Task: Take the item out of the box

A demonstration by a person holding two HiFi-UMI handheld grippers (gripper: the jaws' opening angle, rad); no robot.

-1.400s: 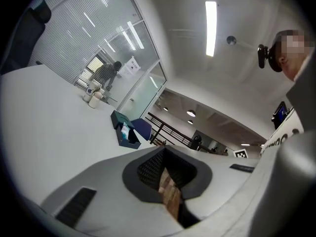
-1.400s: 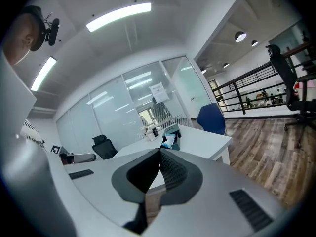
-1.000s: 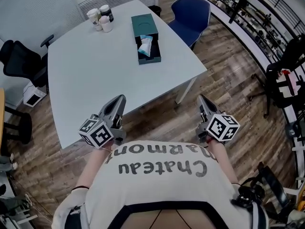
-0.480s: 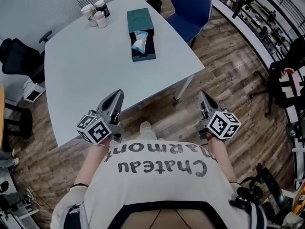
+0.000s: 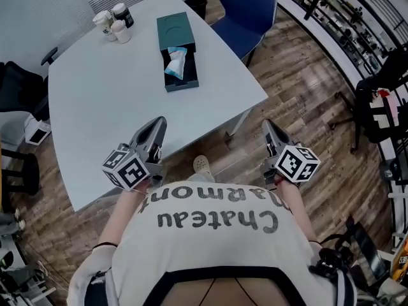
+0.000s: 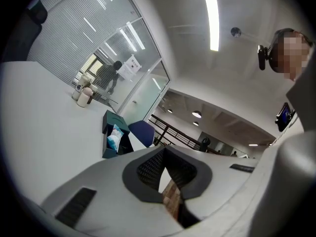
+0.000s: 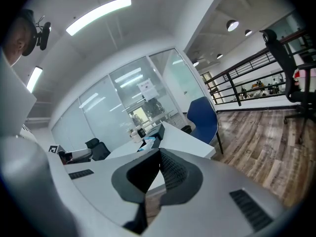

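A person stands at the near edge of a smooth, pale grey table (image 5: 108,113) with rounded corners. The left gripper (image 5: 159,122) and right gripper (image 5: 268,126) are both clenched, their ribbed dark pads pressed tip to tip and holding nothing. Each tool has a pale grey, matte plastic shell that tapers to a point. Each also carries a cube faced with black-and-white square markers.

The left gripper hangs over the table's near edge, while the right one hangs off the table over the floor (image 5: 306,88), which is laid in brown, grainy wood planks.

The box (image 5: 176,46), long, rectangular and dark teal, lies well away from both tools on the far part of the table, toward its right side. A faint ring is pressed into its flat top. Its near end is open like a drawer, and in it lies a crinkled packet (image 5: 174,64), light blue and white. Any print on the packet is too small to read.

At the table's far left corner stand a few paper cups (image 5: 112,23), one with a dark lid. A chair (image 5: 247,6) with a blue padded seat sits beyond the far right edge. A black office chair (image 5: 18,85) stands at the left.

The person's cream knit shirt (image 5: 210,234) carries dark lettering that reads "Chateau", with a second word above it partly hidden. A pale shoe (image 5: 203,167) shows on the planks between the two tools.
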